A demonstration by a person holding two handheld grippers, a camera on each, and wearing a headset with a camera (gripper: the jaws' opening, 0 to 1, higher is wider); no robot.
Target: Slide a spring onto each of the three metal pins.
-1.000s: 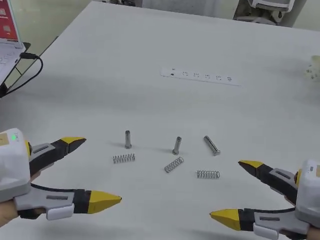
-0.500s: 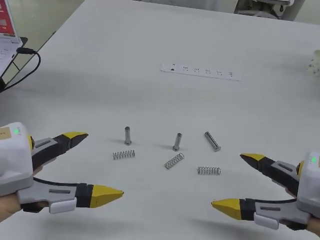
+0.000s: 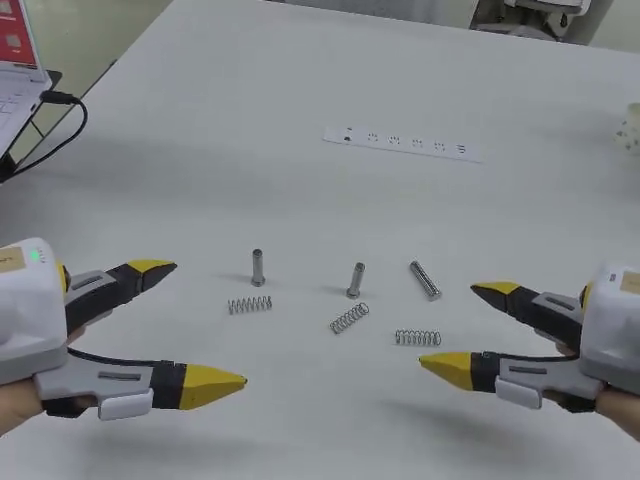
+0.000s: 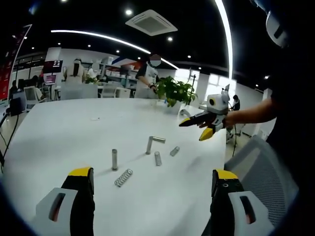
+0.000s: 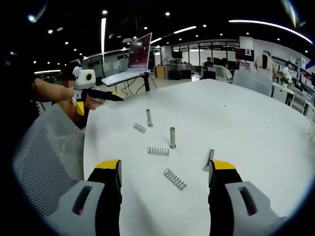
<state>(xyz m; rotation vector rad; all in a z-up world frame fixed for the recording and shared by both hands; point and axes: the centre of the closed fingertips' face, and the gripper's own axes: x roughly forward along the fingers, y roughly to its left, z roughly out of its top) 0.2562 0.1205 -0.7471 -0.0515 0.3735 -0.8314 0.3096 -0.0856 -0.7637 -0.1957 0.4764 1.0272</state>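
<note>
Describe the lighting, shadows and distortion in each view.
Head view: soft even light, the upright pins cast short faint shadows, the springs are sharp. Left gripper view: fisheye bows the table edge; the ceiling light strip is blown out. Right gripper view: same bowing, dark ceiling with bright spotlights.

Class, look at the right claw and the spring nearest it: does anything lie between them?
Nothing visible does. The right claw is open, close beside the spring, with only bare table between them.
</note>
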